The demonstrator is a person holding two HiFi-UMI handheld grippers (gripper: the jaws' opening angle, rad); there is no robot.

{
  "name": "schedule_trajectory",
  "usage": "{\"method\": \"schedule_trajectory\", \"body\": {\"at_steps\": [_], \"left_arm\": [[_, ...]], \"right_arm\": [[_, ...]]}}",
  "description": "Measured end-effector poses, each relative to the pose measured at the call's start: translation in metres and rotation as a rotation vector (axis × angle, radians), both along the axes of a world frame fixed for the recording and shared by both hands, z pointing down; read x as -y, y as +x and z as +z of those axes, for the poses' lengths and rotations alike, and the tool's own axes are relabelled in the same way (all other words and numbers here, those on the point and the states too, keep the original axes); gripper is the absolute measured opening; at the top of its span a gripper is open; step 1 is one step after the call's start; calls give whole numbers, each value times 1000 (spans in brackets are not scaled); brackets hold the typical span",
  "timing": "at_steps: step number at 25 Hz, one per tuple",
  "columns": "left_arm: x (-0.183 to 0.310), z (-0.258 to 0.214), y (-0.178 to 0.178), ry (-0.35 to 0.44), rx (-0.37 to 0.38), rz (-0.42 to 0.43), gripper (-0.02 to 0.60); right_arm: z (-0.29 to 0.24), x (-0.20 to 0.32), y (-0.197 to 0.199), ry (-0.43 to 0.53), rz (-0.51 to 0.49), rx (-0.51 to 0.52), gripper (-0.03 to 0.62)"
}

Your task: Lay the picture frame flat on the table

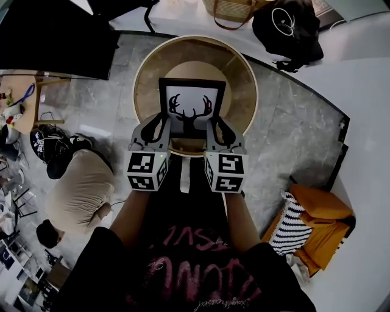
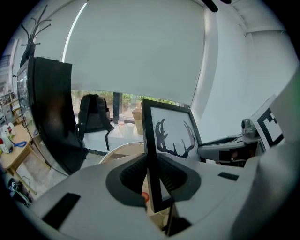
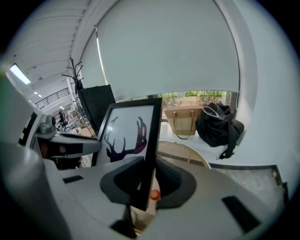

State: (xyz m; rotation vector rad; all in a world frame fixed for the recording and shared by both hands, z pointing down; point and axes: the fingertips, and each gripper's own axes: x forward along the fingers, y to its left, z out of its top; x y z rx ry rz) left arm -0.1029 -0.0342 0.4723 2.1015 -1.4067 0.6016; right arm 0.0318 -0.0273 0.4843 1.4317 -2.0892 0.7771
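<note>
A black picture frame [image 1: 191, 105] with a deer-antler print is held upright above a round wooden table [image 1: 241, 73]. My left gripper [image 1: 157, 125] is shut on the frame's left edge [image 2: 151, 154]. The frame's right edge [image 3: 149, 150] sits between the jaws of my right gripper [image 1: 220, 127], which is shut on it. In both gripper views the frame rises between the dark pads, tilted slightly. The frame's lower edge hangs near the table's near rim, and a small wooden piece [image 1: 187, 145] shows below it.
Beyond the table a straw bag [image 1: 233, 11] and a black backpack [image 1: 287, 27] lie on a white ledge. A beige beanbag [image 1: 80, 190] is on the floor at left, and an orange seat with a striped cushion [image 1: 314, 225] at right. A dark panel [image 1: 55, 36] stands at far left.
</note>
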Motion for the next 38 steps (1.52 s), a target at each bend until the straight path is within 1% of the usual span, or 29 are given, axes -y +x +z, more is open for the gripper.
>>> {"method": "schedule_trajectory", "body": {"at_steps": [25, 33, 38], "left_arm": [[-26, 102, 2, -179, 18, -12, 74], [-45, 138, -3, -242, 20, -19, 74], [-54, 160, 2, -275, 16, -16, 74]], "right_arm": [[105, -28, 2, -185, -1, 18, 84], [140, -47, -3, -247, -2, 21, 84], [162, -56, 1, -285, -4, 17, 84]]}}
